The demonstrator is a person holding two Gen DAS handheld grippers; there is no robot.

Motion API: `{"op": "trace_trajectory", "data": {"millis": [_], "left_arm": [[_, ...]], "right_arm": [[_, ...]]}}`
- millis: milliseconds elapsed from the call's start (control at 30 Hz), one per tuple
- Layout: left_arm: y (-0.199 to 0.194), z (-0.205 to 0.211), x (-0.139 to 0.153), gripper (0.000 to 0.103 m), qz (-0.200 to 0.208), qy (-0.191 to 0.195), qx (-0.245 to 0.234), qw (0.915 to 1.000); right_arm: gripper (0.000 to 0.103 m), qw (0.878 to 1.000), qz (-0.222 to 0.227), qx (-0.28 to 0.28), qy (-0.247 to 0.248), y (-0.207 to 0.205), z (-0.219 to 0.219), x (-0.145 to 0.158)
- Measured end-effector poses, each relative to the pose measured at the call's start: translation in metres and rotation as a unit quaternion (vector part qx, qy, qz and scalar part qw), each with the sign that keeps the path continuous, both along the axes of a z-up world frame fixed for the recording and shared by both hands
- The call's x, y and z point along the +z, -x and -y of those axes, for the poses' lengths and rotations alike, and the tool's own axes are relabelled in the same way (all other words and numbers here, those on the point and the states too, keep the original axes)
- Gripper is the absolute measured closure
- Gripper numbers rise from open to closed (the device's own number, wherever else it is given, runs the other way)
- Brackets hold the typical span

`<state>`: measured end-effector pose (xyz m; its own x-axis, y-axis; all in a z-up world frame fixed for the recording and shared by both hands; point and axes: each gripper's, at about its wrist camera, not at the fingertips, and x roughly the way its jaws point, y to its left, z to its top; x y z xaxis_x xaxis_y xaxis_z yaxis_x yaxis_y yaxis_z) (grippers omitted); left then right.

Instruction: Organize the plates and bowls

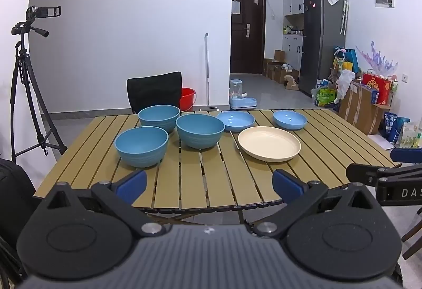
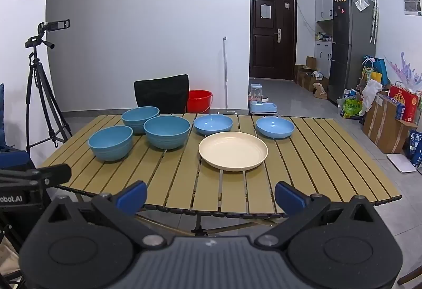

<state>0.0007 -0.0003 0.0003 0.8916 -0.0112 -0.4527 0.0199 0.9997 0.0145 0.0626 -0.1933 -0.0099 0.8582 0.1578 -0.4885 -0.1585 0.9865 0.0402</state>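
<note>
Nothing is sorted yet, I judge: all six dishes stand apart on the slatted table (image 2: 329, 157). At the left are three deep blue bowls (image 2: 110, 142), ribbed outside, close together but not nested. To the right, near the middle, lies the wide cream plate (image 2: 233, 150); behind it are two shallow light-blue plates (image 2: 213, 124). Both the left tongs (image 1: 209, 184) and the right tongs (image 2: 211, 195) are wide apart and empty, at the near edge. Stacking is all left to do.
</note>
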Motion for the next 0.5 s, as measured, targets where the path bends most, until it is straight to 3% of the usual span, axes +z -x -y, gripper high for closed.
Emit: {"op": "trace_trajectory", "data": {"millis": [433,500], "left_arm": [[-0.001,-0.015,-0.003,0.0,0.004,0.008,0.007,0.9999],[-0.001,-0.003,-0.002,0.0,0.002,0.005,0.007,1.0]], "right_arm": [[0.0,1.0,-0.002,0.001,-0.001,0.0,0.0,0.0],[0.0,1.0,-0.003,0.001,-0.002,0.0,0.001,-0.001]]}}
